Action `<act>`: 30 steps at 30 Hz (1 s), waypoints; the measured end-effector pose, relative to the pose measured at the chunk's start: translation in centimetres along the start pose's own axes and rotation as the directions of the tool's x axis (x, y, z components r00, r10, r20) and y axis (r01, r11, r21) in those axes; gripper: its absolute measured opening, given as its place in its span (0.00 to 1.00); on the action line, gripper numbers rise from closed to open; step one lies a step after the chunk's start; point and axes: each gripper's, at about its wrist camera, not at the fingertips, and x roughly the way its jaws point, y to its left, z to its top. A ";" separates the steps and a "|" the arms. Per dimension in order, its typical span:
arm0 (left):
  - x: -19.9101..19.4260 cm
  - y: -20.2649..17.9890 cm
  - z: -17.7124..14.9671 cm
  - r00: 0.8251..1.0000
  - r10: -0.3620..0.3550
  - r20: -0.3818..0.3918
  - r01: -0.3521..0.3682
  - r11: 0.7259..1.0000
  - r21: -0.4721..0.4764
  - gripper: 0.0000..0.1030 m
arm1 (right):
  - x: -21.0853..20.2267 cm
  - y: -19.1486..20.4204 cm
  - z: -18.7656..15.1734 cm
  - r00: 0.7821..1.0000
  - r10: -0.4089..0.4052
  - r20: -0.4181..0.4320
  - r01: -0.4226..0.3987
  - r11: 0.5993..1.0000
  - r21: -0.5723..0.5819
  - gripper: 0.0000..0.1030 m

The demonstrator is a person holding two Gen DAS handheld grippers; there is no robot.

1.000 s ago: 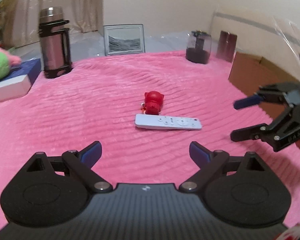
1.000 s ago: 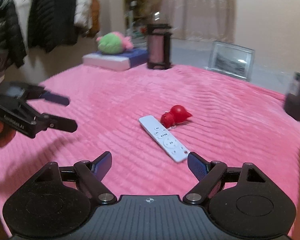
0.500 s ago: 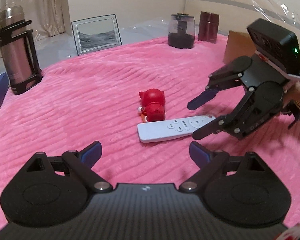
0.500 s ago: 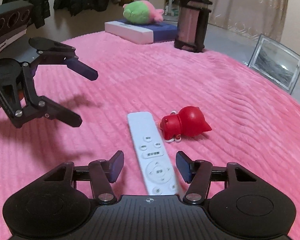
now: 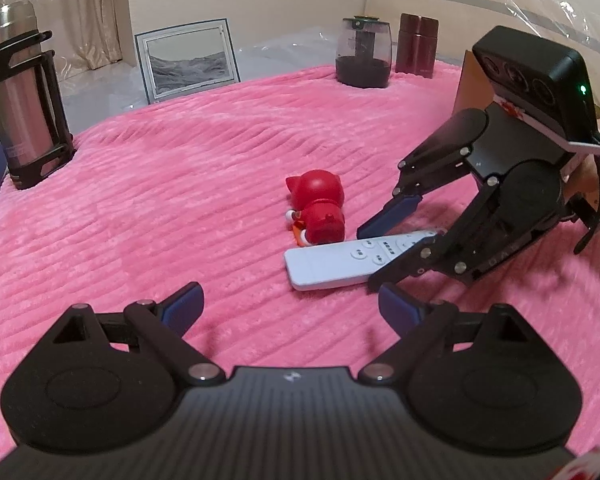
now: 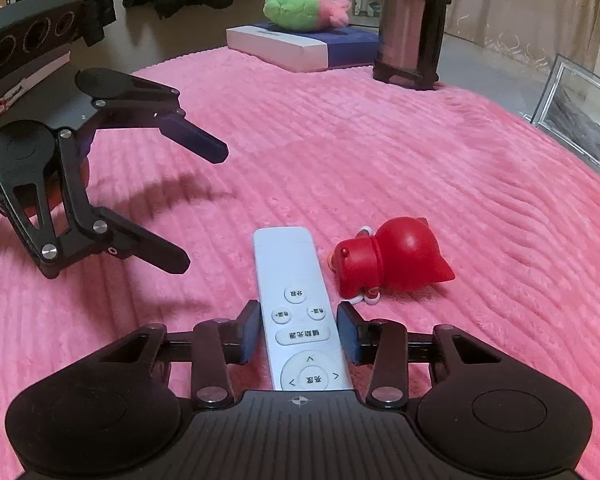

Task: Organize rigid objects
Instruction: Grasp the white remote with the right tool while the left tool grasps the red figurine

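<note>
A white remote [image 5: 328, 264] [image 6: 288, 264] lies flat on the pink blanket [image 5: 180, 184], with a red cat-shaped figure [image 5: 320, 208] [image 6: 396, 260] on its side next to it. My right gripper [image 6: 298, 332] [image 5: 370, 260] straddles the remote's button end. Its jaws are closing, the blue pads [image 6: 252, 332] sit a sliver off the remote's long edges, and I see no pressing. My left gripper [image 5: 292, 304] [image 6: 200, 210] hangs open and empty just short of the remote's other end.
A steel thermos [image 5: 24, 96] [image 6: 410, 28] and a framed picture [image 5: 188, 60] stand at the back. A glass jar [image 5: 364, 52], a dark canister [image 5: 416, 46] and a cardboard box [image 5: 472, 80] are far right. A plush toy [image 6: 300, 8] lies on a flat box [image 6: 300, 48].
My right gripper came in from the side, dropped over the remote's end and narrowed its jaws around it. My left gripper drew nearer to the remote, still wide open.
</note>
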 end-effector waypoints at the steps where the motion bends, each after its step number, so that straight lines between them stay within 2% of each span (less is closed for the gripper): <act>1: 0.0 0.0 0.0 1.000 0.003 0.000 -0.003 1.000 -0.002 0.89 | -0.1 0.1 0.0 1.000 0.001 0.000 -0.001 1.000 -0.002 0.35; 5: -0.3 0.2 0.0 1.000 0.005 0.002 -0.005 1.000 -0.017 0.89 | -0.1 0.7 -0.2 1.000 0.001 -0.016 -0.001 1.000 -0.009 0.35; 9: -0.6 0.1 0.0 1.000 0.009 0.003 -0.009 1.000 -0.027 0.89 | 0.9 0.2 0.0 0.999 0.008 -0.037 -0.007 0.999 0.032 0.35; 15: -0.6 0.1 -0.2 1.000 0.018 0.002 -0.018 0.999 -0.034 0.89 | 0.7 0.0 -0.2 1.000 0.012 -0.016 -0.010 0.995 0.100 0.35; 19: -0.6 -0.1 0.1 1.000 0.019 0.011 -0.019 0.999 -0.049 0.89 | -1.4 0.9 -1.1 0.999 -0.048 -0.010 0.049 0.993 0.105 0.34; 22: -0.2 -0.7 0.6 1.000 0.019 0.018 -0.018 0.998 -0.054 0.89 | -4.3 0.8 -2.2 0.995 -0.098 0.035 0.092 0.983 0.160 0.34; 25: 1.0 -2.0 1.6 1.000 0.015 0.026 -0.014 0.999 -0.051 0.88 | -6.8 0.4 -3.4 0.981 -0.185 0.063 0.166 0.959 0.228 0.34; 30: 4.4 -3.7 3.6 0.999 0.031 0.040 -0.028 0.997 -0.068 0.82 | -8.5 -0.7 -4.7 0.952 -0.305 0.039 0.282 0.916 0.286 0.34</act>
